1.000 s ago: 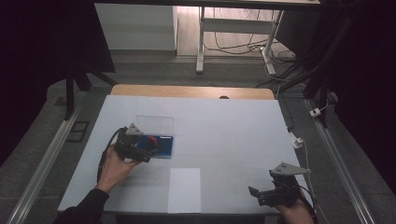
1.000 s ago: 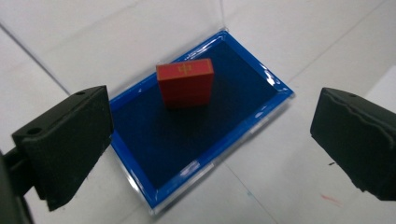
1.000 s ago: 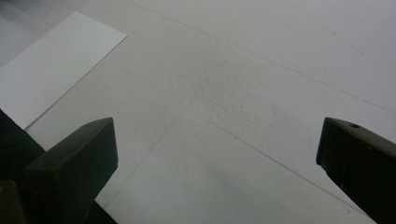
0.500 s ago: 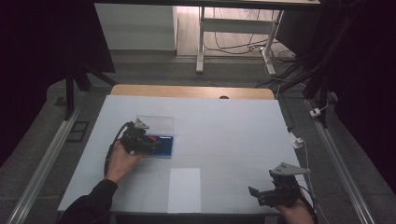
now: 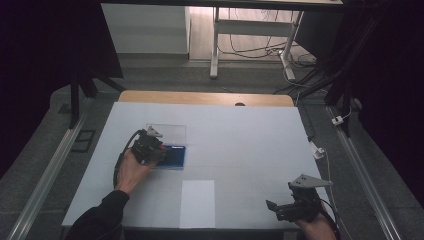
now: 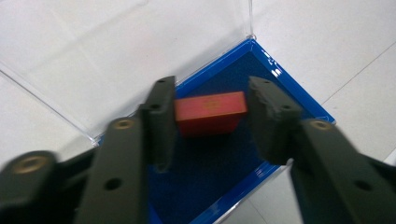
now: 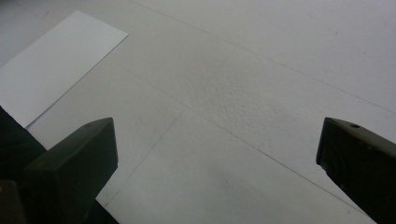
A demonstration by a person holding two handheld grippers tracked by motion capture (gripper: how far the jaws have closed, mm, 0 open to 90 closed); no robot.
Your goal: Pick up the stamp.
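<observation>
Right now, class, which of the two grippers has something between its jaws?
The left gripper: its jaws have just closed on the red block in the blue tray. The right gripper stands open over bare table.

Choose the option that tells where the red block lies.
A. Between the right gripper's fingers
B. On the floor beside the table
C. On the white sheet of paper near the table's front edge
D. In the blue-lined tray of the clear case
D: the left gripper view shows the red block resting on the dark blue lining of the tray, between the left gripper's fingers.
</observation>
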